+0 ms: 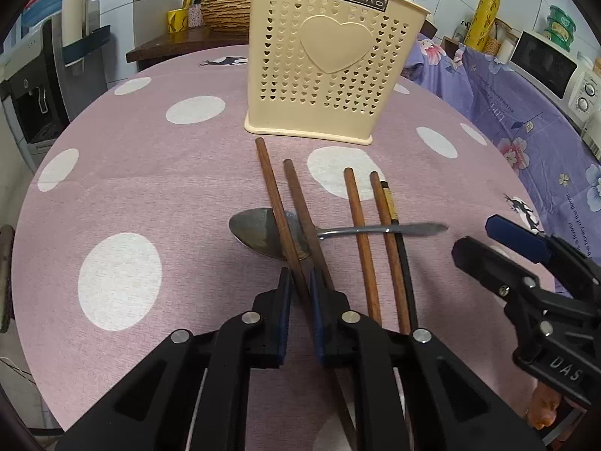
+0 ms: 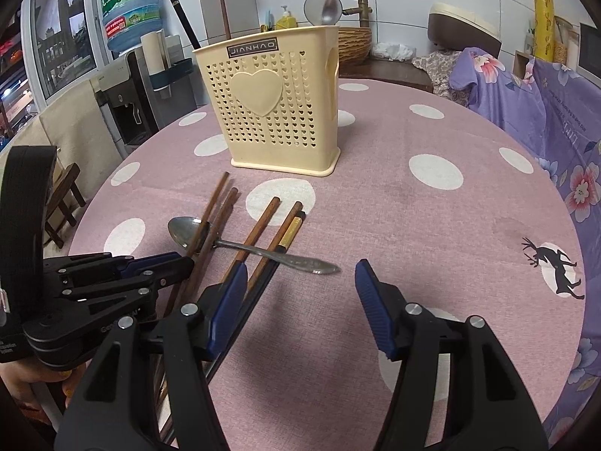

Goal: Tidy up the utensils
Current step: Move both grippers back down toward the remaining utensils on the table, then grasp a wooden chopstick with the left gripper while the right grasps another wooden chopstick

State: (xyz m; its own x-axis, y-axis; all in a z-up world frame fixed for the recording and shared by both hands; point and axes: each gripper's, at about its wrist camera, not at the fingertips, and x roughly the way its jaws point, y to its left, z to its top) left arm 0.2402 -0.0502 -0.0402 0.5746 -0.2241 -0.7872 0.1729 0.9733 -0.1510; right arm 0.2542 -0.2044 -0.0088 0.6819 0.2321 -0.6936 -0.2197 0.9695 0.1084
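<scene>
In front of the cream holder (image 2: 278, 112), four brown chopsticks (image 1: 360, 225), a black one and a spoon (image 1: 263, 231) are left on the surface. The left gripper (image 1: 300, 285) is clamped on one chopstick; the right gripper (image 2: 300, 285) is spread, empty.

Brown chopsticks (image 1: 289, 218) across steel spoon (image 1: 263, 231)

Even indoor light, fairly bright, both views sharp. Soft shadows under the utensil holder (image 1: 319, 64) and gripper arms on the polka-dot tablecloth (image 1: 150, 188). Slight glare on the spoon (image 2: 188, 231) bowl. Strong fisheye bending, dark vignette at corners; window (image 2: 60, 34) dim.
</scene>
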